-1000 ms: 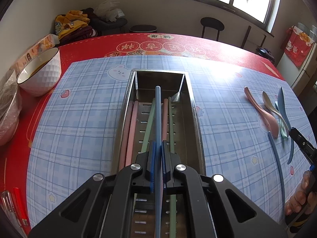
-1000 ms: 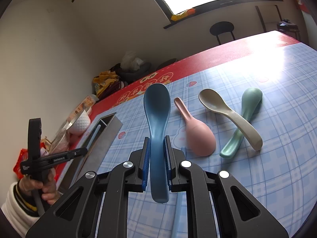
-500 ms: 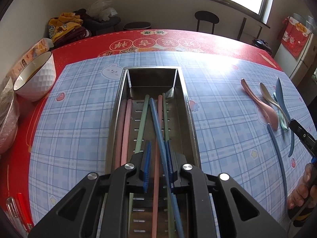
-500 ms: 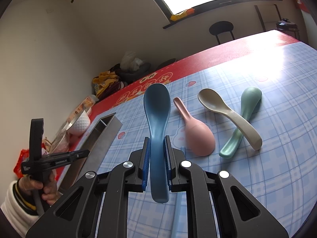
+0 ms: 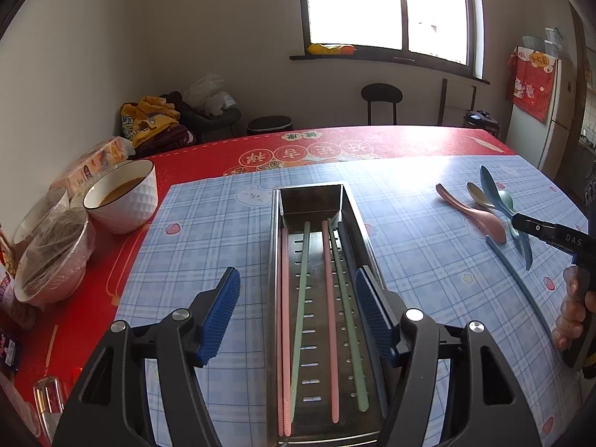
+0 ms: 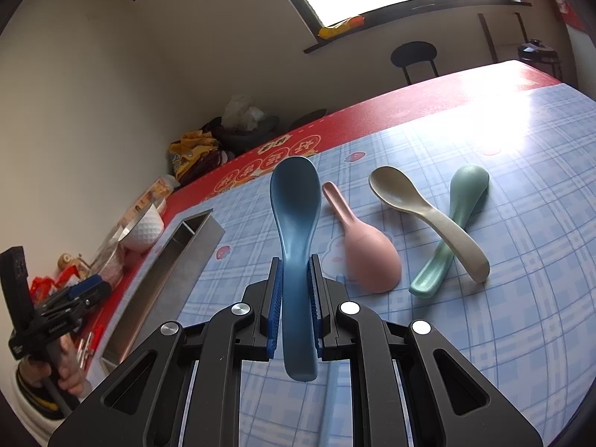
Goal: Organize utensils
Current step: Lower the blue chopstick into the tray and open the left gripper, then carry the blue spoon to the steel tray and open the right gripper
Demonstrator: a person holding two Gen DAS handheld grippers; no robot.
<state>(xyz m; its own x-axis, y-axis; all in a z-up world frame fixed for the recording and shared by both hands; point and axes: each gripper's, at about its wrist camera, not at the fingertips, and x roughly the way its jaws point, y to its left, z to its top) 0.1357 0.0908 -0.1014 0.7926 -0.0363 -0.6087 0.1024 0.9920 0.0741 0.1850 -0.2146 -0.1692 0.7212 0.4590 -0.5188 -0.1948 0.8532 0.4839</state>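
Observation:
My left gripper [image 5: 298, 311] hangs over the near end of a long steel tray [image 5: 275, 231], its jaws opening with nothing between the blue pads. Pink and green chopsticks [image 5: 303, 279] lie lengthwise in the tray, and a dark blue chopstick [image 5: 347, 244] rests along its right wall. My right gripper [image 6: 295, 298] is shut on the handle of a blue spoon [image 6: 294, 205], held above the checked cloth. Pink [image 6: 368, 257], beige [image 6: 421, 212] and green [image 6: 465, 197] spoons lie on the cloth beyond it. Another blue chopstick [image 5: 521, 287] lies on the table beneath it.
A white bowl with brown liquid [image 5: 123, 201] and a plastic-covered bowl [image 5: 52, 257] stand on the red cloth left of the tray, with a snack box [image 5: 97, 164] behind. A black stool [image 5: 381, 97] stands past the far table edge.
The left gripper let go of the blue chopstick, which now lies in the tray. Its jaws spread wide and it drew back and up. The right gripper and its spoon kept still.

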